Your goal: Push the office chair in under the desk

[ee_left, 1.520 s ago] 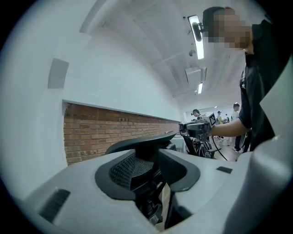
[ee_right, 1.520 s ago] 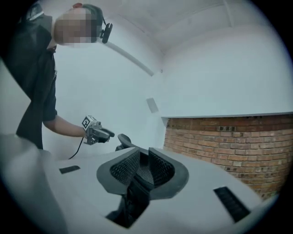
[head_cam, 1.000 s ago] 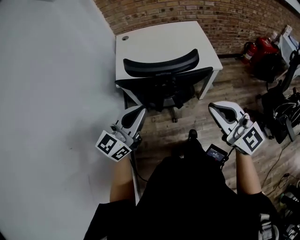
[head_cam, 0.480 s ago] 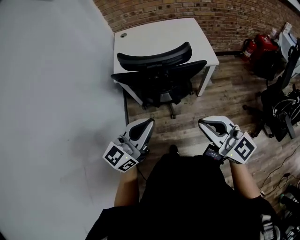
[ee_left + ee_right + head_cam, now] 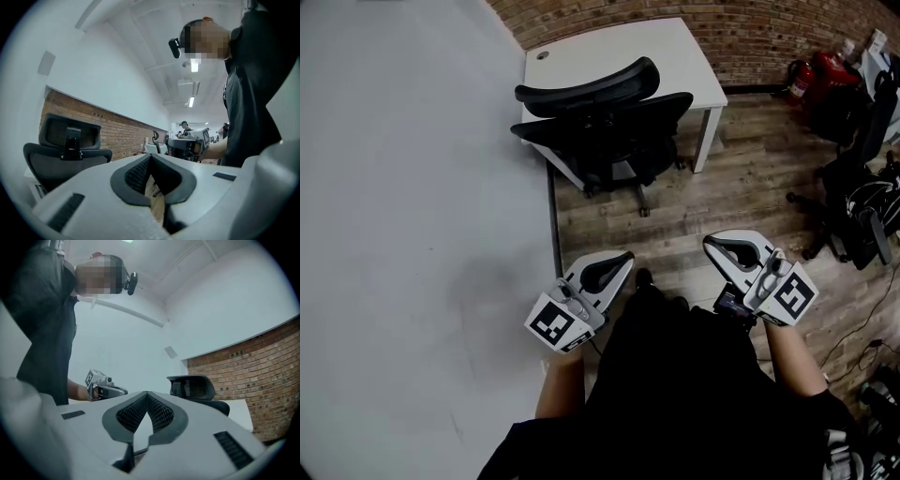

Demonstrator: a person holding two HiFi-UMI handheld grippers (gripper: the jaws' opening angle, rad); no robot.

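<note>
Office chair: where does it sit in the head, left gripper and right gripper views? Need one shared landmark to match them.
Head view: office chair upper centre, at the near edge of the white desk.
Left gripper view: office chair far left, below mid-height.
Right gripper view: office chair right of centre, below mid-height.
Shared landmark: brick wall behind the chair in all three.

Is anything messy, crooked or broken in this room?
Nothing looks broken or spilled. The office chair stands upright, close against the white desk. The only untidy spot is the heap of dark gear and loose cables on the wood floor at the right edge of the head view.
</note>
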